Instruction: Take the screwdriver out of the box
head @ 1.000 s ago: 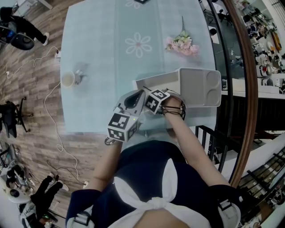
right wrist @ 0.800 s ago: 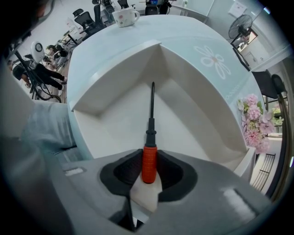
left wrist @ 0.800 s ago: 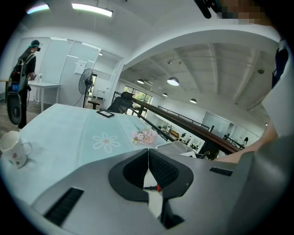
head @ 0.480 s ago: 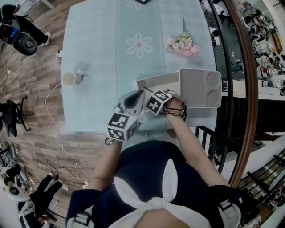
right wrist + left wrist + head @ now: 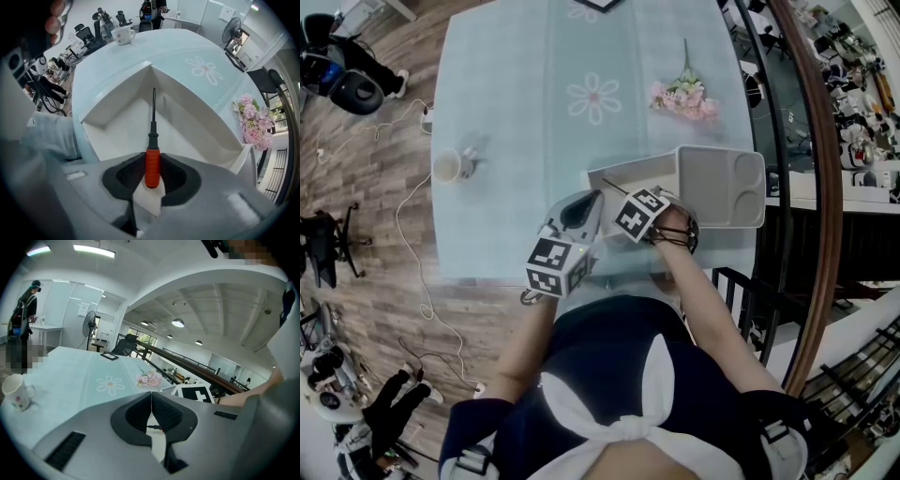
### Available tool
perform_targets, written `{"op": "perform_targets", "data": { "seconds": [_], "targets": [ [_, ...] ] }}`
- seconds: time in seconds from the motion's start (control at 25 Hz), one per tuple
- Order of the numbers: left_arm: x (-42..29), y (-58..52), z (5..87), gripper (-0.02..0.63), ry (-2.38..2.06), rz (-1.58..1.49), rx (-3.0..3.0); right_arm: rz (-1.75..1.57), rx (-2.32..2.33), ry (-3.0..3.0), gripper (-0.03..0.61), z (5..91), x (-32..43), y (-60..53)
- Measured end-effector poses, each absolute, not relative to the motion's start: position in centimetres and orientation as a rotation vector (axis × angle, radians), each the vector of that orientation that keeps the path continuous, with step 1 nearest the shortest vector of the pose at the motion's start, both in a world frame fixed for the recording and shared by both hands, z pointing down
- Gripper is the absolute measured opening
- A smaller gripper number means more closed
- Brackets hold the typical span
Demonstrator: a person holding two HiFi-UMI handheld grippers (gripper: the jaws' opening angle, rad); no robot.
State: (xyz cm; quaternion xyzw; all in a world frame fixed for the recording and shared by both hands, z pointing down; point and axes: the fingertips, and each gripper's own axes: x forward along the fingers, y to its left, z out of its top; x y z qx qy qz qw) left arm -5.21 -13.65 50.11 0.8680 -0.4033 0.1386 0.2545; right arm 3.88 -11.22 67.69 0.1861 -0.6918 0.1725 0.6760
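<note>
A screwdriver [image 5: 153,133] with a red handle and a black shaft is clamped between the pads of my right gripper [image 5: 152,161], which is shut on the handle. Its tip points down into the open white box [image 5: 117,84]. In the head view the right gripper [image 5: 637,214] hangs over the box [image 5: 623,173] near the table's front edge, and the box's lid [image 5: 722,183] lies open to the right. Just left of it sits my left gripper [image 5: 596,197]; in its own view the left gripper [image 5: 151,394] is shut with nothing between its pads.
A pale blue table [image 5: 506,112] carries a white mug [image 5: 447,167] at the left and a pink flower bunch [image 5: 684,97] at the back right. A dark railing [image 5: 802,187] runs past the table's right side. Cables trail on the wooden floor [image 5: 366,187] at the left.
The right gripper has tilted slightly over the box, its marker cube shifting a little to the right. The left gripper has stayed where it was.
</note>
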Motion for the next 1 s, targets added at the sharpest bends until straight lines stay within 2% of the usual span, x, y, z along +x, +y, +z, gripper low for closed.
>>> {"op": "perform_targets", "data": {
  "seconds": [1.0],
  "targets": [
    [-5.4, -13.7, 49.7, 0.018, -1.135, 0.372, 2.346, 0.504, 0.515, -1.777, 0.094, 63.4, 2.5, -12.3]
  ]
}}
